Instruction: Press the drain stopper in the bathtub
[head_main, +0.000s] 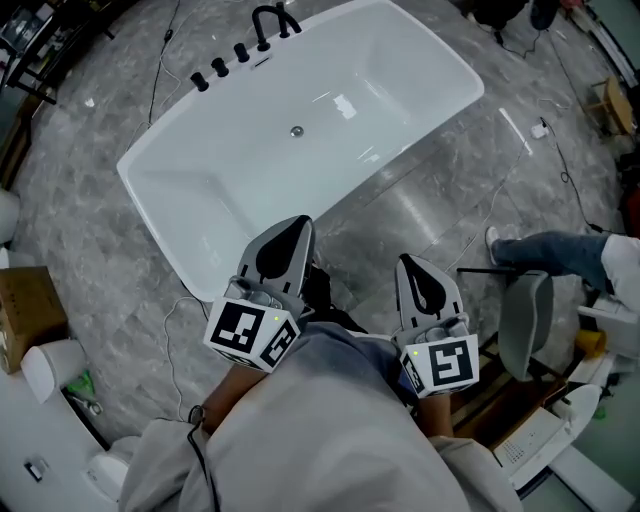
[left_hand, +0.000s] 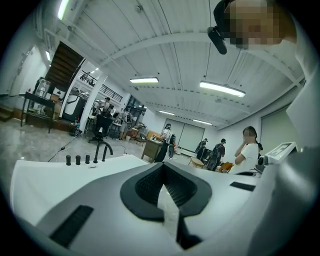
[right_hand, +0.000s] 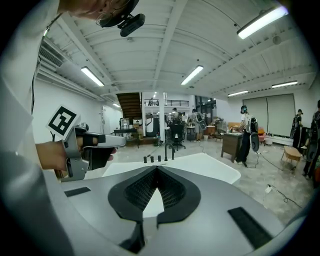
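One white bathtub (head_main: 225, 175) stands on grey marble floor (head_main: 450, 215).

Grey marble floor (head_main: 420, 220), white ribbed ceiling (right_hand: 165, 45) with strip lights (right_hand: 192, 74), a staircase (right_hand: 129, 99) behind.

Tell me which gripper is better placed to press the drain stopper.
Left, probably. The left gripper points over the near rim of the bathtub, nearly in line with the drain stopper; the right gripper is over the floor, further aside. Both are shut, empty.
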